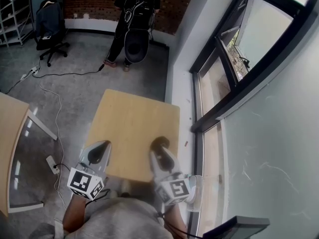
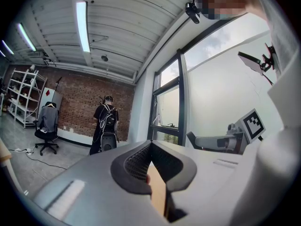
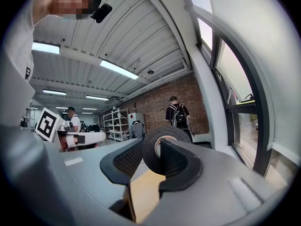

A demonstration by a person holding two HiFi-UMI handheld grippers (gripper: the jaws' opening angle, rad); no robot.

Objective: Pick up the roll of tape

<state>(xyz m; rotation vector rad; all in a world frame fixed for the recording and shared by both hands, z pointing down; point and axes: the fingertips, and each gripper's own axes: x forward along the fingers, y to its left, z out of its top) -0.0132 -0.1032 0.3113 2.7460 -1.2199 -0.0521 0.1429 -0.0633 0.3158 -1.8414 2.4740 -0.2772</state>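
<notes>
The roll of tape [image 3: 150, 153] is black with a pale core, and it stands on edge between the jaws of my right gripper [image 3: 153, 147], which is shut on it. In the head view the tape [image 1: 160, 142] shows as a dark ring at the tip of the right gripper [image 1: 160, 145], over the near right part of the small wooden table [image 1: 134, 118]. My left gripper [image 1: 102, 147] is over the table's near left corner. In its own view the left gripper [image 2: 151, 144] has its jaw tips together with nothing between them.
A person with a backpack [image 1: 135, 19] stands on the far side of the table by a brick wall. An office chair [image 1: 50, 26] is at the far left. A window wall [image 1: 234, 68] runs along the right. Another table [image 1: 10, 133] and a floor power strip [image 1: 52, 164] lie left.
</notes>
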